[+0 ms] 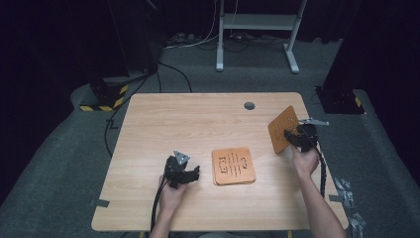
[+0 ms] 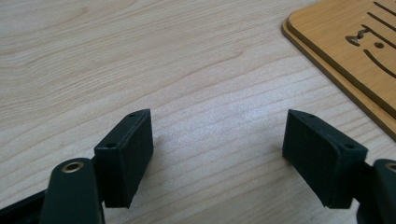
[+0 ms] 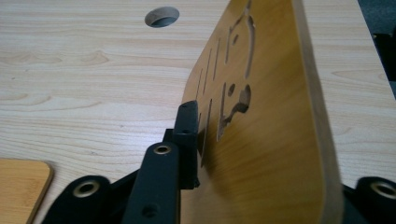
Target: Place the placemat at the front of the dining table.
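Right gripper [image 1: 293, 135] clamped on board [image 1: 283, 129], held tilted on edge above table's [image 1: 163, 124] right side. Left gripper [image 1: 190, 172] released, nothing gripped, rested just left of stack [image 1: 233, 166] at table's middle.

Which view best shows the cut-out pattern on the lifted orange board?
The right gripper view: the lifted orange board stands close up on edge, slots and holes plain. The high view shows it small and tilted by the right tongs.

Three wooden boards [image 1: 234, 166], two claws [image 1: 194, 173]
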### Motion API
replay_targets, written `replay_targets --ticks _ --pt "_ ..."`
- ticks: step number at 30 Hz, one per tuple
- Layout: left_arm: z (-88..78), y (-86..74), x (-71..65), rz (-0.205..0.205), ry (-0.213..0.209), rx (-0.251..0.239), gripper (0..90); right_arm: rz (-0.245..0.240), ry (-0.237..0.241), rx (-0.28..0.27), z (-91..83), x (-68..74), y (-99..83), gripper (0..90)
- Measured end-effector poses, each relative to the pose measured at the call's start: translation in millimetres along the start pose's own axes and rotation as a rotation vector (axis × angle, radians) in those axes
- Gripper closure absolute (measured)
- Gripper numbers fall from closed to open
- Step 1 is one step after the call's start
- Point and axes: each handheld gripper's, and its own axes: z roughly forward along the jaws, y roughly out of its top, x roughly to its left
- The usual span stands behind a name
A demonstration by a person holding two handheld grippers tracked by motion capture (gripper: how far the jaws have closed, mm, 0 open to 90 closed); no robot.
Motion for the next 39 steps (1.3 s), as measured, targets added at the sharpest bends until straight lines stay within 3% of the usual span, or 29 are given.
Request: replay_targets --ticks 12,18,19,27,31,37,39 --pt "0.1 0.0 -0.1 -0.001 0.0 -0.001 24.5 -0.015 -0.084 -0.005 5.0 0.3 -3.2 55.8" --pt "0.1 0.0 -0.1 -0.002 0.0 -0.001 24.5 0.0 -0.108 0.024 9.2 -4.0 -4.7 42.9" --pt "0.1 0.0 -0.1 -0.002 0.0 -0.001 24.5 0.028 -0.088 0.039 10.1 -7.6 -4.9 40.4" --pt "0.1 0.0 -0.1 -0.002 0.0 -0.002 24.5 0.056 -0.12 0.046 14.5 -14.8 -6.1 37.3" --pt "0.1 0.0 -0.3 -0.003 0.001 -0.001 24.4 0.055 -0.127 0.021 14.3 -16.5 -6.6 37.3" --pt "-0.1 0.0 -0.3 -0.003 0.002 0.001 24.4 0.065 -0.096 0.024 9.6 -14.3 -6.7 37.5" --pt "0.0 0.0 0.0 0.0 0.001 0.0 24.4 0.046 -0.095 0.012 9.6 -13.5 -8.1 37.6"
